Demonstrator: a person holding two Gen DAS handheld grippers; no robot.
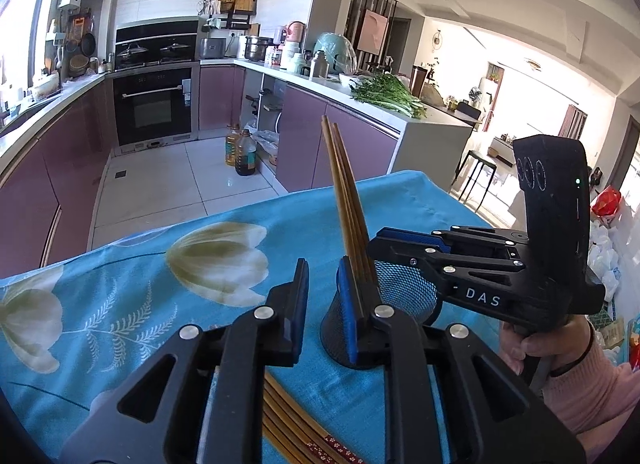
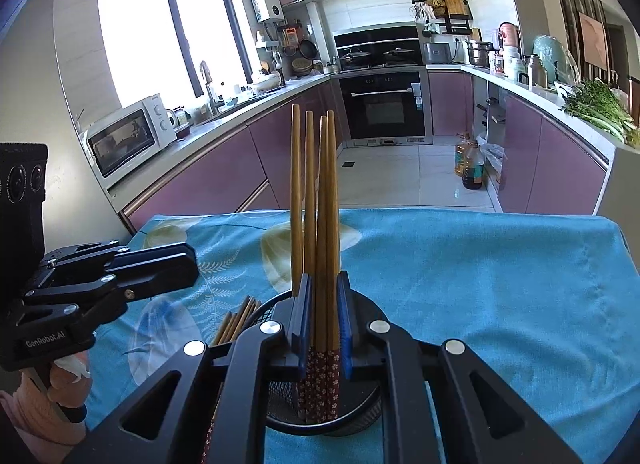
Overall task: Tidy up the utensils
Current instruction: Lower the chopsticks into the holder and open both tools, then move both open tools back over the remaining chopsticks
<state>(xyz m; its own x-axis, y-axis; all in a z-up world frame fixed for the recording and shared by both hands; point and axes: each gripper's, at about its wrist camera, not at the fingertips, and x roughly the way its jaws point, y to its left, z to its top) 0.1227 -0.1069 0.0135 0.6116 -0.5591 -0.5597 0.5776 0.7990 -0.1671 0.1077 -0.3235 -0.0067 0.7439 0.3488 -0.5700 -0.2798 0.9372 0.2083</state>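
A: Your right tongs (image 2: 323,328) pinch four upright chopsticks (image 2: 320,199), their patterned ends inside the mesh holder (image 2: 280,404).

B: And your left tongs (image 1: 322,304)?

A: Slightly spread, pinching nothing, just beside the holder; loose chopsticks (image 1: 288,424) lie below them on the counter (image 1: 140,284).

Blue floral tablecloth (image 2: 480,284), chopsticks (image 1: 288,424), holder (image 1: 404,296)
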